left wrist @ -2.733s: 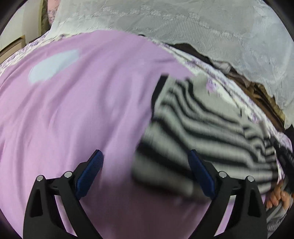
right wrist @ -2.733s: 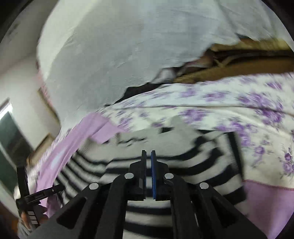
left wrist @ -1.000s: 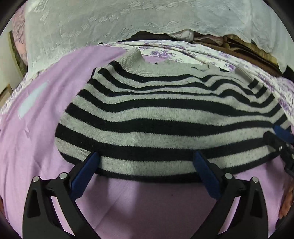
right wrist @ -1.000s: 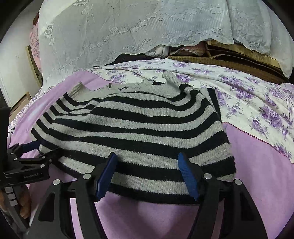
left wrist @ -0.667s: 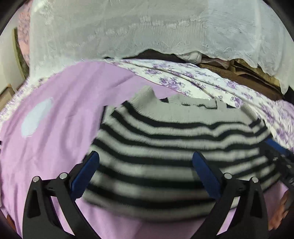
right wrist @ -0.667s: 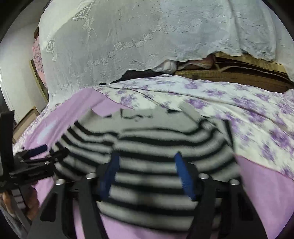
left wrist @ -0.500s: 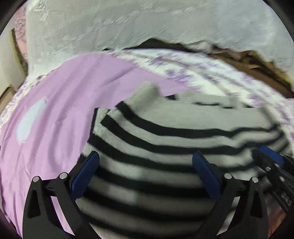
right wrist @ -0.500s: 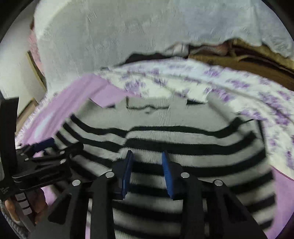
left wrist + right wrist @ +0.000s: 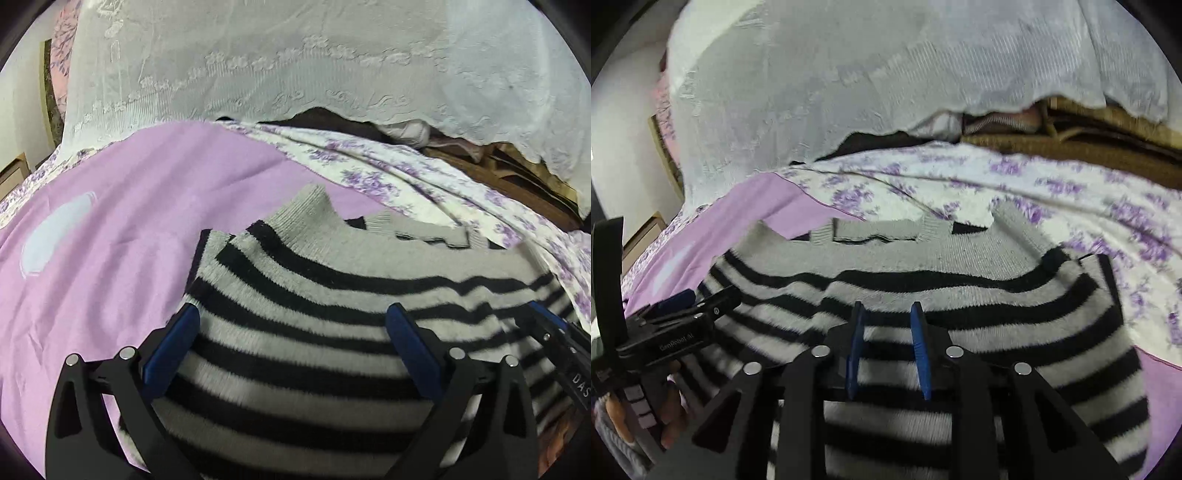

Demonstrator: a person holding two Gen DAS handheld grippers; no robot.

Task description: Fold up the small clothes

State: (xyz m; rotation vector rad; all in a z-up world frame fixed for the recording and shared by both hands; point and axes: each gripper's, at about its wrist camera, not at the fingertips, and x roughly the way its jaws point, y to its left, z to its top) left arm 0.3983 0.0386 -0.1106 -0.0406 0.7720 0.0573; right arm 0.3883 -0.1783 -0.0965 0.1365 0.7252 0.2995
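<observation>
Lying on the purple sheet, the striped sweater sits beneath both spread-fingered grippers.

The striped sweater was a fuzzy, matt knit with ribbed edging at its far collar. It lay on a smooth, matt lilac sheet; the flowered bedspread beyond looked like thin printed cotton. A sheer white lace cloth hung at the far side. The left gripper and right gripper were matt black plastic with blue pads and shiny metal pins.
</observation>
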